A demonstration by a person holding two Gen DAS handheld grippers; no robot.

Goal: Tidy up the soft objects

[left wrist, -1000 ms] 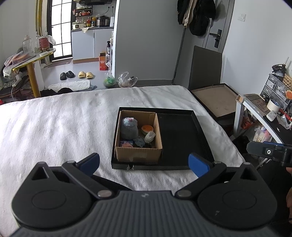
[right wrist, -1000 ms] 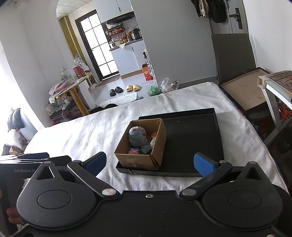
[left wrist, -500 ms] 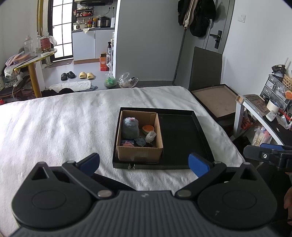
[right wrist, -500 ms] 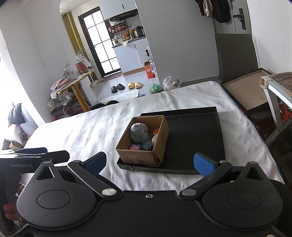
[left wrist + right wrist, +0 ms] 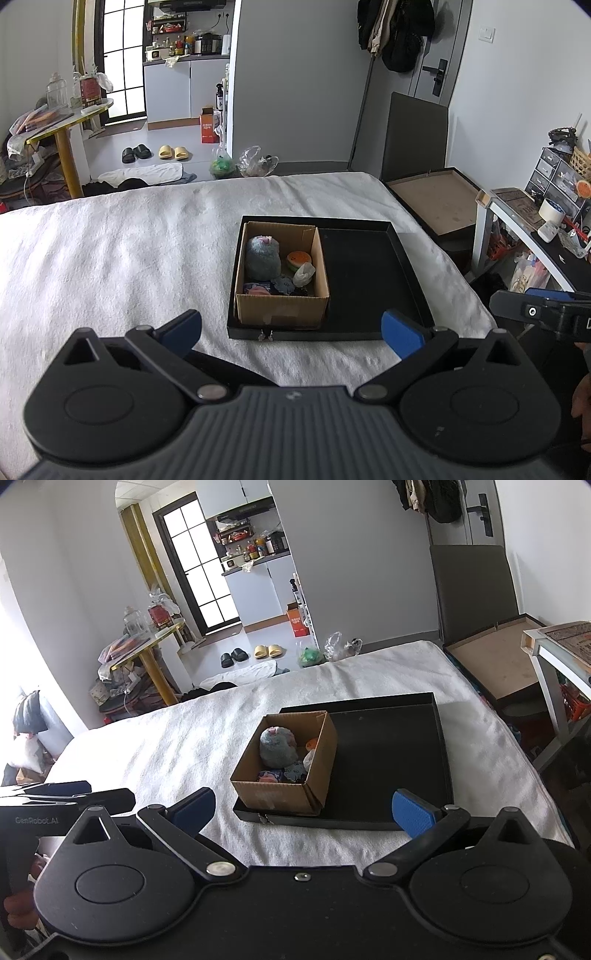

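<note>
Left gripper [image 5: 291, 330]: jaws spread wide, holding nothing, poised above the white blanket [image 5: 110, 266]. Right gripper [image 5: 303, 812]: likewise fully parted and empty. Black tray [image 5: 373, 280] lies on the blanket at 12 o'clock of both grippers; a cardboard box [image 5: 282, 314] occupies its left half. Inside the box: a grey plush toy [image 5: 263, 258] at 10 o'clock, an orange soft piece [image 5: 298, 259] at 2 o'clock, and smaller soft items [image 5: 275, 286] along the near wall.

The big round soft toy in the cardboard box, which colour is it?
Grey-blue soft toy with pink on top; clearest in the left wrist view.
</note>
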